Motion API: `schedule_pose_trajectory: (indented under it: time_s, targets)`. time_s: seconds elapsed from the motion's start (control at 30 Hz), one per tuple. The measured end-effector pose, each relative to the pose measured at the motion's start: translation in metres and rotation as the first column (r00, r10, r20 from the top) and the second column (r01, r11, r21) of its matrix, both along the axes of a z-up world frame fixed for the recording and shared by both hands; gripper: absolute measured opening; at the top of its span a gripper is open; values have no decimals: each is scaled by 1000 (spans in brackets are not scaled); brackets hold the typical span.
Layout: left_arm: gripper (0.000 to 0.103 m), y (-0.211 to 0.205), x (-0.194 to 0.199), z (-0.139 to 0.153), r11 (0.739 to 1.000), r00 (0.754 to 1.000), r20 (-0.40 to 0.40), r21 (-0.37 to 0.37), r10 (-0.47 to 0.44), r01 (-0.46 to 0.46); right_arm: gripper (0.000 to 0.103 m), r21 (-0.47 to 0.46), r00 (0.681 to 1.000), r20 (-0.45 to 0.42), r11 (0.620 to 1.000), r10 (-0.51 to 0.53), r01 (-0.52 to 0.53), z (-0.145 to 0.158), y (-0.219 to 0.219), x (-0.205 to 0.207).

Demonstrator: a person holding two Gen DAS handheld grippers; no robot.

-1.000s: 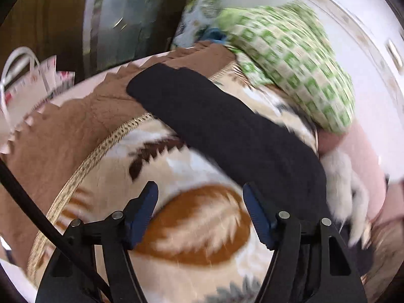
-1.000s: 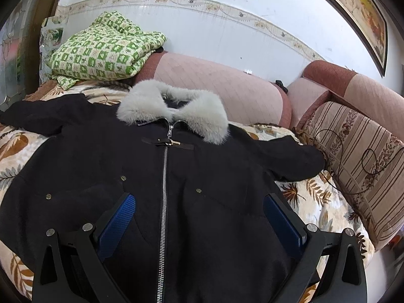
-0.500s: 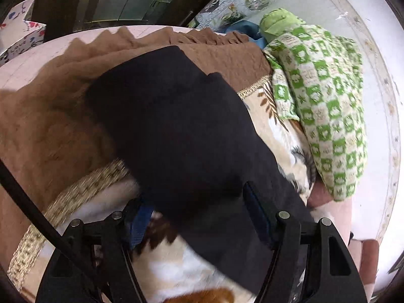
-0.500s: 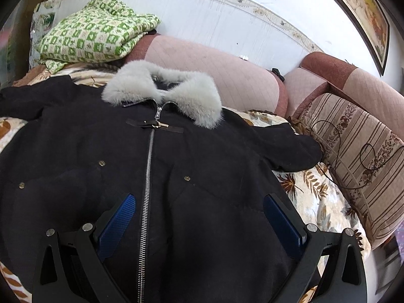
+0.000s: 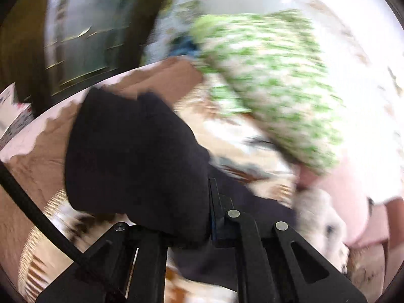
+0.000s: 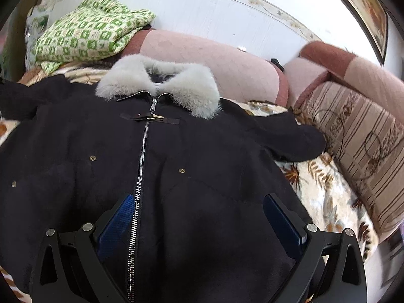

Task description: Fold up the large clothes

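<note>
- Black coat [image 6: 202,164] lies face up, spread across a leaf-patterned blanket [image 6: 325,192] on a sofa; zip closed, grey fur collar [image 6: 161,78] toward the sofa back.
- Far left: left tongs [image 5: 210,212] clenched on the coat's black sleeve [image 5: 131,156]. Dark cloth bunches over and between the fingers; one blue pad edge just shows against it.
- Left wrist view heavily blurred. Sleeve end hangs ahead of the tongs, over a brown blanket border [image 5: 161,80] with a pale fringe.
- Behind the sleeve: green-and-white checked cloth [image 5: 272,80], folded, piled at the sofa's left end. The same cloth shows in the right wrist view, just beside the collar's left side.
- Fur collar appears at the lower right edge of the left view, smeared.
- Centre: right tongs [image 6: 200,219] released, blue pads wide apart, over the coat's lower front. Zip line [image 6: 141,166] runs just inside the left pad. Whether the pads touch the cloth cannot be told.
- Small strap clasp [image 6: 151,117] crosses the zip below the collar; three metal snaps visible on the front panels.
- Right: other sleeve [image 6: 290,139] stretched flat toward a striped cushion [image 6: 358,136], its cuff close to it.
- Pink sofa back [image 6: 214,63] runs behind the collar; framed picture [image 6: 373,7] on the wall, upper right.
</note>
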State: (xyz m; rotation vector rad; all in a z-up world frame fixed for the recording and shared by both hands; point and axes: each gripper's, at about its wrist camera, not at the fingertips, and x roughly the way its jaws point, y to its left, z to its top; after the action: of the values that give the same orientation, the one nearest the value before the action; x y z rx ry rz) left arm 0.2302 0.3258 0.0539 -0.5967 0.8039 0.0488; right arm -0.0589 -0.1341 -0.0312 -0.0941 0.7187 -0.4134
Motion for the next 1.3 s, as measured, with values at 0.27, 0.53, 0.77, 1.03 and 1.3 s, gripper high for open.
schedule_pose_trajectory:
  time_s: [0.27,0.53,0.77,1.03,1.3]
  targets:
    - [10,-163,-30,25,940,939,92,-54,-332,338,103,74,999,22,997,-36,34,5,-17,-17]
    - [13,-312,-51,-55,843,841,-70,-61,-537,534,103,149,992,33,982,-121,115,8,-52,-36]
    - [28,-351,-100,-74,756,750,-126,-4,-650,655,103,202,986,54,969,-159,145,12,-70,-47]
    - [84,-282,-163,-37,771,777,114,-97,-619,629,103,317,992,39,943,-122,103,9,-62,-34]
    - [85,-202,-162,-22,929,938,115,220,-328,298,103,334,998,69,942,11,-34,26,-40,24]
